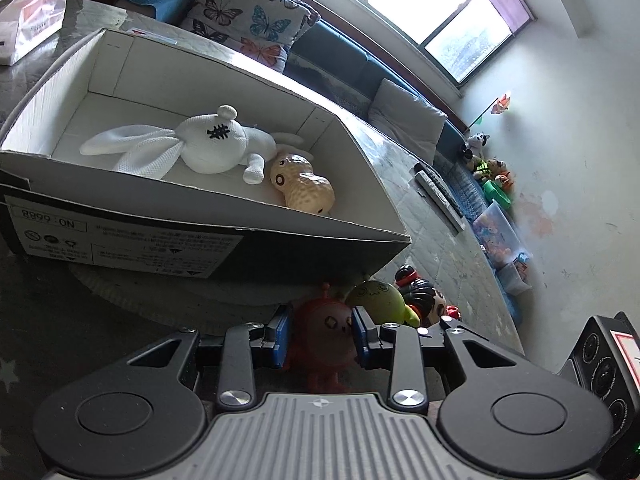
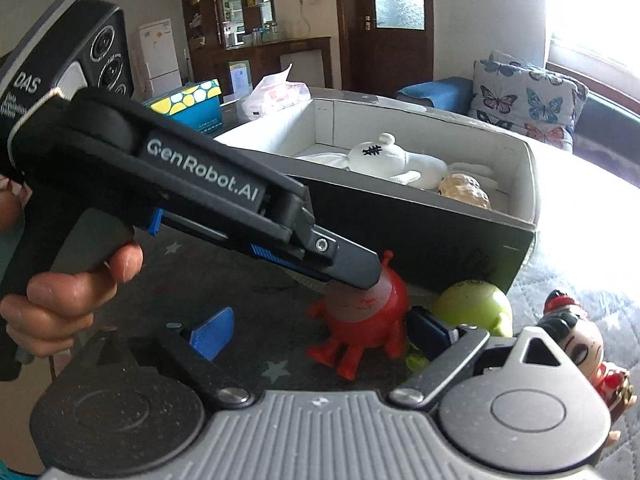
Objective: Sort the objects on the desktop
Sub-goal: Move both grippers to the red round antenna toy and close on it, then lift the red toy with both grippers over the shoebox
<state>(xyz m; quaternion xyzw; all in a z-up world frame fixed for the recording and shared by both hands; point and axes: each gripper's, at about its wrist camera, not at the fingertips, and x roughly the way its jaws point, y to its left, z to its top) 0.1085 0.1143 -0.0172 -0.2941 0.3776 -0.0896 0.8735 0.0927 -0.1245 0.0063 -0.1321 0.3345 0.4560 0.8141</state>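
Pinching the red toy (image 1: 324, 332), the left gripper (image 1: 320, 334) clenches; right gripper (image 2: 320, 330) released

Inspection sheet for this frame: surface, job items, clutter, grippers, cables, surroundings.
Surface: dark star-print mat on the table.
Job's things: white bunny and peanut toy inside cardboard box; red toy, green toy and doll figure stand outside it.
Clutter: tissue pack, remote.
Grippers: left gripper closed around the red toy; right gripper open.
Cables: nothing seen.
Surroundings: sofa, butterfly cushion, window.
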